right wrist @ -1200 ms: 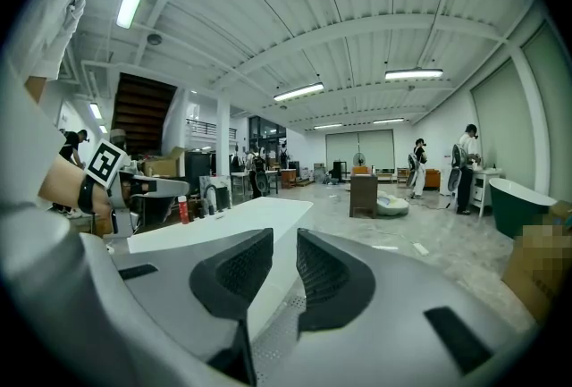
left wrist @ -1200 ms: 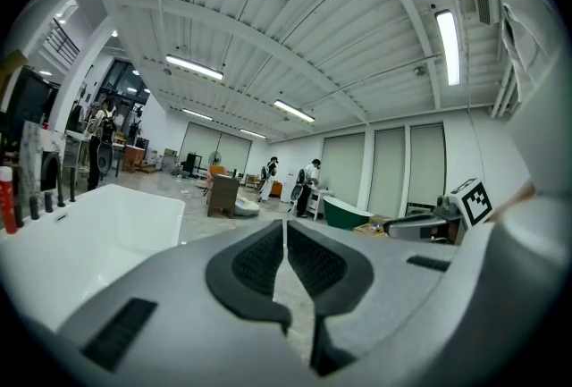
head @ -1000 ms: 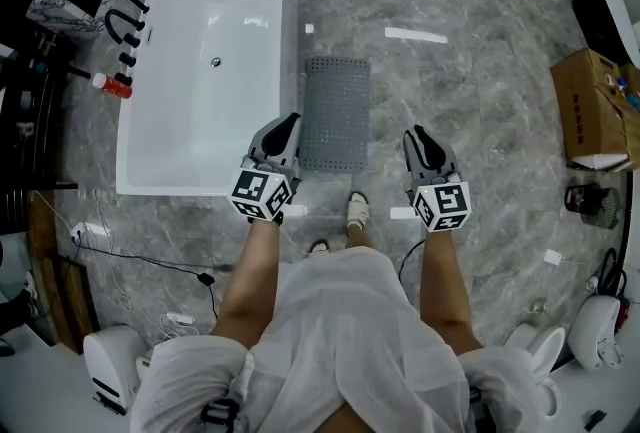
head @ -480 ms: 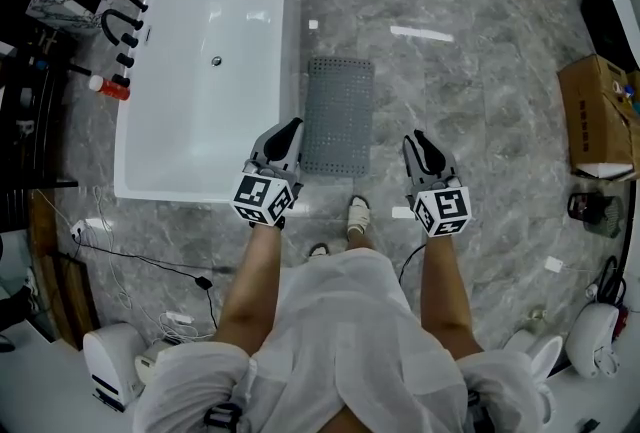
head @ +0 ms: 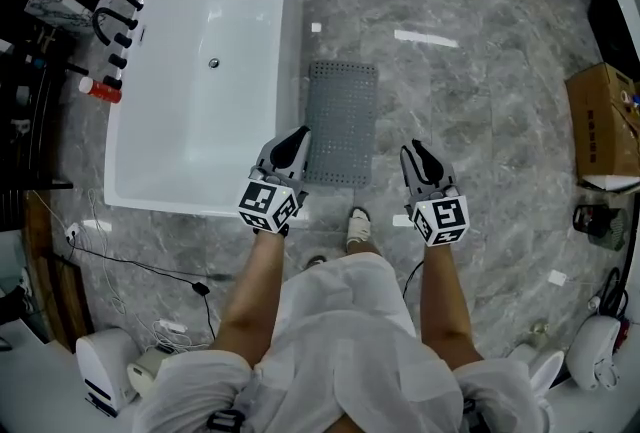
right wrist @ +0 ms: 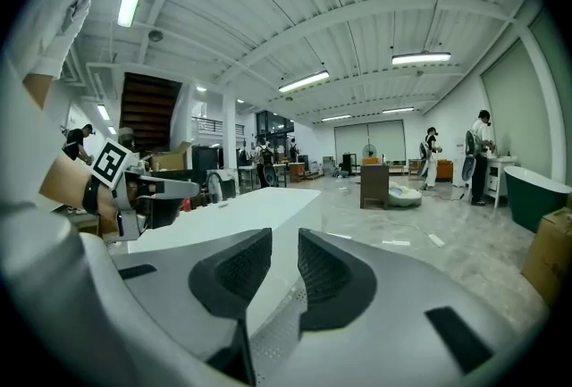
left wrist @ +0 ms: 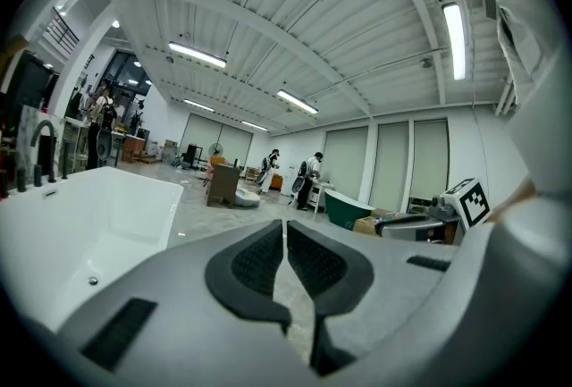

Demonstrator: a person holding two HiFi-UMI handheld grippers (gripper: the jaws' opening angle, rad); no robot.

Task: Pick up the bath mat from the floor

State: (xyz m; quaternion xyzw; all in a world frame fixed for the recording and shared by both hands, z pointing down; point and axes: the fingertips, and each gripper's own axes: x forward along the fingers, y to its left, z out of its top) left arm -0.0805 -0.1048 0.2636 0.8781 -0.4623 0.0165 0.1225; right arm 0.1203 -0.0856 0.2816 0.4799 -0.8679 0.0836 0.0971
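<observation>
White clothing covers the person standing nearest, with both arms held forward. Left gripper (head: 292, 145): jaws fully together, nothing between them, positioned above the near left corner of the bath mat (head: 341, 121). Right gripper (head: 414, 154): jaws parted by a narrow gap, nothing gripped, positioned to the right of the mat. The grey perforated mat lies flat on the marble floor (head: 450, 91), just beside the white bathtub (head: 298, 41).

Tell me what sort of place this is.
Probably a big workshop or test hall with a mock bathroom corner: a freestanding white bathtub and grey bath mat on marble-look floor, beside a cardboard box and loose cables, under ceiling strip lights.
</observation>
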